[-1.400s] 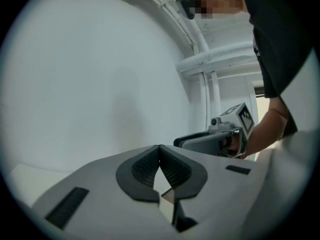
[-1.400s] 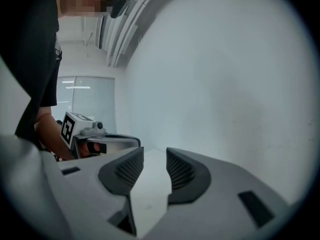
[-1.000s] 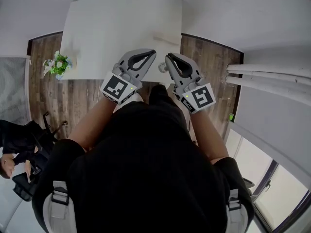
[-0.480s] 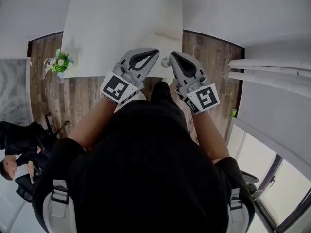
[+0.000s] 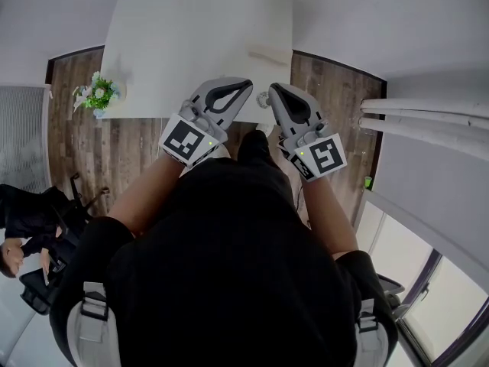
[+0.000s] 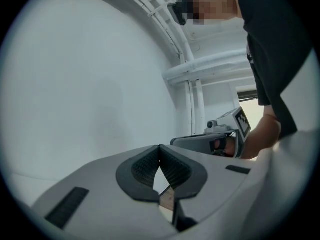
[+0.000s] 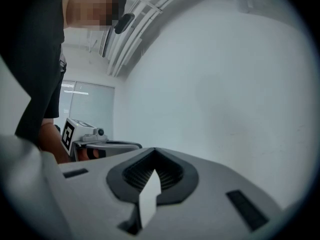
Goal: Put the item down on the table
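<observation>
A pale, flat block [image 5: 269, 53] lies on the white table [image 5: 191, 44] near its right edge. Both grippers hover side by side over the table's near edge, pointing level at it. My left gripper [image 5: 246, 84] is shut, its dark ribbed pads meeting at the tips [image 6: 160, 146] with nothing between them. My right gripper [image 5: 271, 88] is also shut [image 7: 154, 150], and I see nothing gripped in it. The block sits a short way beyond the right gripper's tips, apart from them. Each gripper view shows mostly white wall, with the other gripper off to the side.
A small pot of green plant and flowers [image 5: 97, 95] stands at the table's near left corner. Wood floor [image 5: 84, 151] flanks the table. White pipes [image 5: 428, 121] run along the right wall. Another person [image 5: 23, 228] sits at the far left.
My left gripper has edged a little forward over the table edge. The right gripper has stayed about where it was, and the pale block has not moved.
</observation>
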`<state>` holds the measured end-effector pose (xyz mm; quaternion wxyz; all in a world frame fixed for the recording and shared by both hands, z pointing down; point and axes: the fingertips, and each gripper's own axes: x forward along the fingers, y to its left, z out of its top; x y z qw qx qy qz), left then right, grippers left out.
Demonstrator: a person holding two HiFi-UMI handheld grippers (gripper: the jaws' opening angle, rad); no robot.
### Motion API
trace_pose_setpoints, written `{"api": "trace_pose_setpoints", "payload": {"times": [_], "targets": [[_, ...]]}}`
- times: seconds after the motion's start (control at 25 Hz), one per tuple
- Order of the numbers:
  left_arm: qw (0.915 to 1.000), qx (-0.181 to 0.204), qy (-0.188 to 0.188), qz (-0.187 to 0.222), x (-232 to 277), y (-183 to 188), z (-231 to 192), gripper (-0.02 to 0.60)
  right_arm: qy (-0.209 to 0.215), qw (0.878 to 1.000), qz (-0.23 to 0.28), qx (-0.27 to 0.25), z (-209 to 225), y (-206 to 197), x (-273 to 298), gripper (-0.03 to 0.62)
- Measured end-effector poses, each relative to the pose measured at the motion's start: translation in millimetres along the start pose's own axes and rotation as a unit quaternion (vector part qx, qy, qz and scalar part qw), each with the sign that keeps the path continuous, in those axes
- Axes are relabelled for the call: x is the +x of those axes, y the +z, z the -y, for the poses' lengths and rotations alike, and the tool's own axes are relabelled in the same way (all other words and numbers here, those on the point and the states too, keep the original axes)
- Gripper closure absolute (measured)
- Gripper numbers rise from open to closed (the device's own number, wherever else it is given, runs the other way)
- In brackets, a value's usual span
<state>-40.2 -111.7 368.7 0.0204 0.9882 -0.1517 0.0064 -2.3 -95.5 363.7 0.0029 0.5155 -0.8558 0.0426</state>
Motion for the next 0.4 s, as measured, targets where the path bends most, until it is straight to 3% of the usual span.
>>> {"api": "trace_pose_setpoints", "payload": {"times": [0.4], "targets": [[0.9997,-0.01,0.014,-0.014,3.5,-0.4,0.3,0.588,0.001,1.0,-0.006,0.0,0.6,-3.5,-4.0,0.591]]}}
